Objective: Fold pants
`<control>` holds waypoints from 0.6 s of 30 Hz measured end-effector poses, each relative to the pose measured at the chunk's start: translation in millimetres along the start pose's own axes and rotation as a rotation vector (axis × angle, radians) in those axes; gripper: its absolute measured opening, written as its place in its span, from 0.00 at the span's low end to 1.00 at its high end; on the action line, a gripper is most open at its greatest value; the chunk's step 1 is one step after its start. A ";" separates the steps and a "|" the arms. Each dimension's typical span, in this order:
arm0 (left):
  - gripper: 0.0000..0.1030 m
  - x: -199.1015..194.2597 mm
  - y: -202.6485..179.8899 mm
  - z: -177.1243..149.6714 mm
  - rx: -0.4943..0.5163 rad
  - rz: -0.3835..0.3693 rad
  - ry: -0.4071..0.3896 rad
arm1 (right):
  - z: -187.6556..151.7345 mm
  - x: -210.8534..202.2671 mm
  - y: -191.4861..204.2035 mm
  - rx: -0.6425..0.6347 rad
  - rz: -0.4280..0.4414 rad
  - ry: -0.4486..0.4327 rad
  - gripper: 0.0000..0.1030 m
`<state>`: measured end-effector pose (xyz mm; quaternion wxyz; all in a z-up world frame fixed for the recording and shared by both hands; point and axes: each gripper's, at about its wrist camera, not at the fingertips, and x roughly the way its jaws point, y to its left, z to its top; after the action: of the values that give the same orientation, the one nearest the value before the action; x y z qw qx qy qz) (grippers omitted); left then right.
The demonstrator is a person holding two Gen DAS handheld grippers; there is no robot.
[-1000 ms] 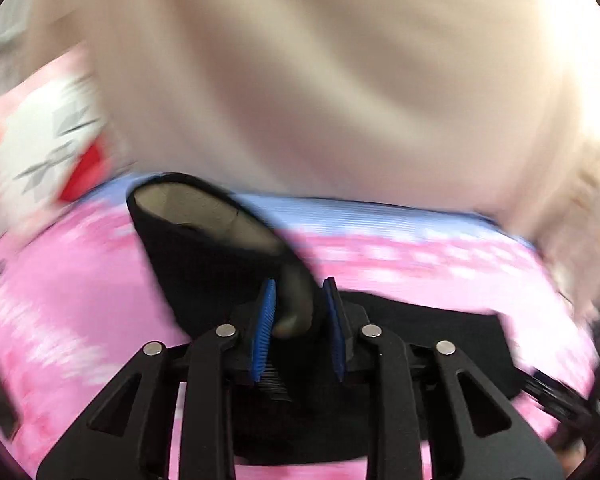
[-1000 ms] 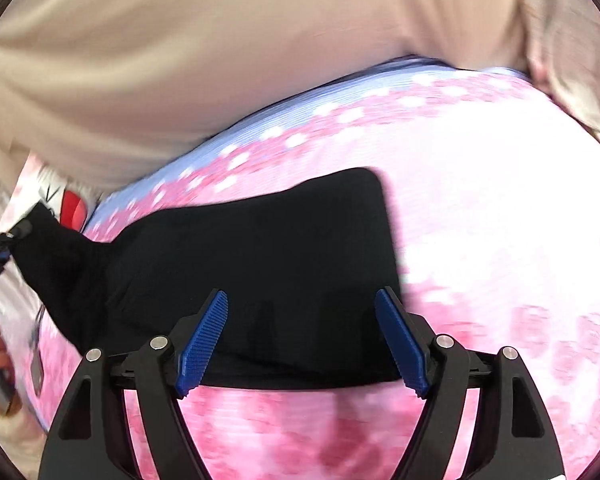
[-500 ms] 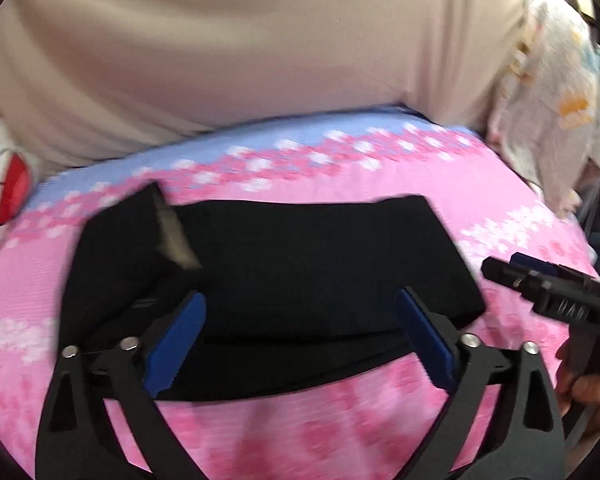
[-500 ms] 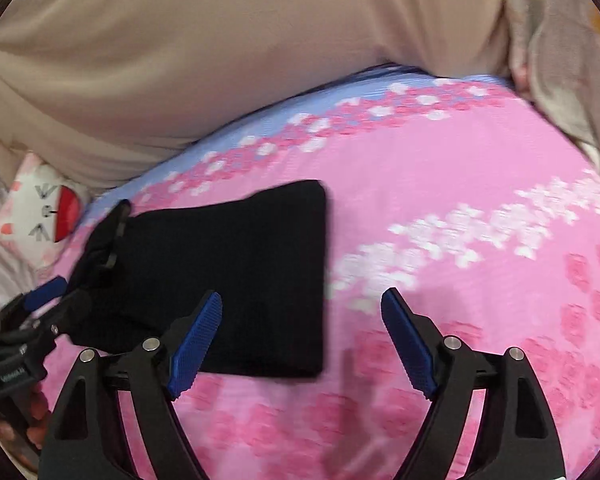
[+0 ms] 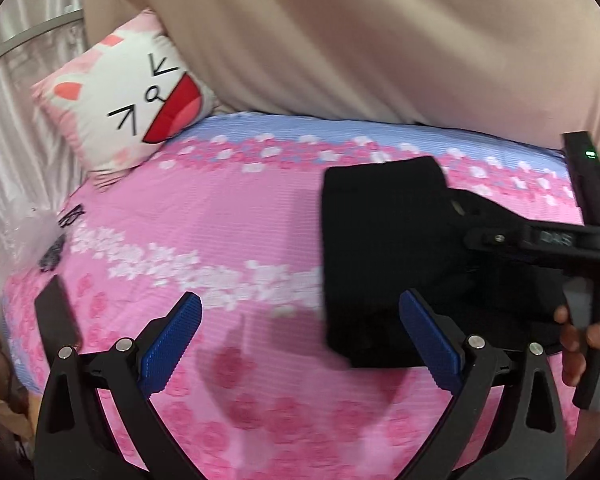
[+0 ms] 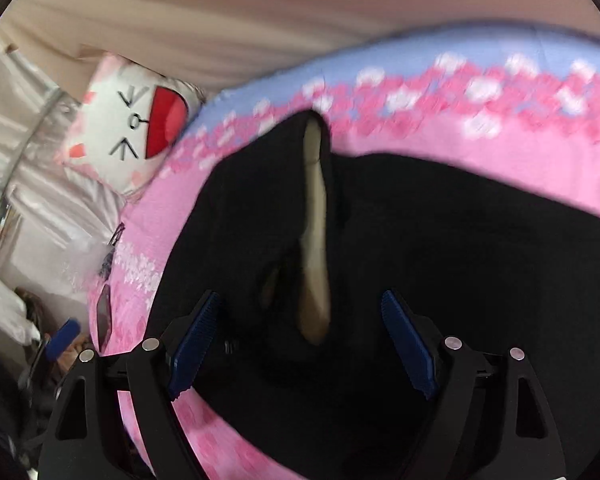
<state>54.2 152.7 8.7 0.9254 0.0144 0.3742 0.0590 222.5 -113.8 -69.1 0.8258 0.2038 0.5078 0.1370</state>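
The black pants (image 5: 384,248) lie folded on the pink flowered bedsheet (image 5: 228,232). In the left wrist view they sit to the right, and my left gripper (image 5: 300,344) is open and empty, hovering above the sheet beside their left edge. The right gripper's body (image 5: 540,236) reaches over the pants from the right. In the right wrist view the pants (image 6: 440,248) fill the middle, with a beige inner lining (image 6: 314,240) showing in a raised fold. My right gripper (image 6: 300,340) is open just above that fold.
A white and pink cat-face pillow (image 5: 128,96) (image 6: 128,128) lies at the far left of the bed. A person's beige shirt (image 5: 360,32) fills the background. A dark phone-like object (image 5: 56,312) lies on the sheet's left edge. Silvery curtain hangs at left.
My left gripper let go of the pants' end, opened and swung left off the pants. My right gripper moved in over the pants from the right side.
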 end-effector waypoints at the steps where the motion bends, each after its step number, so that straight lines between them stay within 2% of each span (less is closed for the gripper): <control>1: 0.94 0.6 4.9 -0.5 0.000 0.004 -0.001 | 0.6 3.0 8.2 -0.008 -0.034 -0.028 0.68; 2: 0.94 2.4 8.5 -1.1 -0.002 0.008 0.000 | 0.1 2.3 17.1 -0.041 -0.050 -0.052 0.54; 3: 0.94 4.4 12.6 -1.7 -0.006 0.009 0.002 | -0.4 2.3 26.2 -0.075 -0.086 -0.065 0.23; 4: 0.94 6.5 17.5 -2.1 -0.012 0.005 0.007 | -0.6 -0.9 35.8 -0.100 -0.100 -0.073 0.18; 6: 0.94 9.9 21.6 -1.4 -0.024 -0.010 0.014 | -0.3 -15.4 48.5 -0.129 -0.073 -0.104 0.15; 9: 0.94 8.7 20.0 0.4 -0.026 -0.026 0.005 | -0.2 -65.7 61.6 -0.151 -0.027 -0.206 0.14; 11: 0.94 5.2 17.0 2.2 -0.023 -0.047 -0.007 | -3.9 -110.9 56.5 -0.137 -0.024 -0.301 0.14; 14: 0.94 0.9 7.5 3.8 -0.015 -0.078 -0.014 | -19.4 -176.8 21.5 -0.080 -0.076 -0.416 0.14; 15: 0.94 -0.2 1.7 3.5 -0.008 -0.090 -0.014 | -31.6 -197.6 -2.9 -0.040 -0.126 -0.441 0.14; 17: 0.94 -0.7 -8.7 2.2 0.003 -0.112 -0.009 | -54.8 -215.4 -45.6 0.043 -0.215 -0.446 0.14; 18: 0.95 0.2 -19.4 1.2 0.022 -0.123 -0.004 | -72.1 -219.3 -80.1 0.125 -0.259 -0.426 0.14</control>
<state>57.1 133.6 8.1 0.9277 0.0017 0.3733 -0.0023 61.6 -265.0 35.5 0.9105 0.2121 0.3517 -0.0474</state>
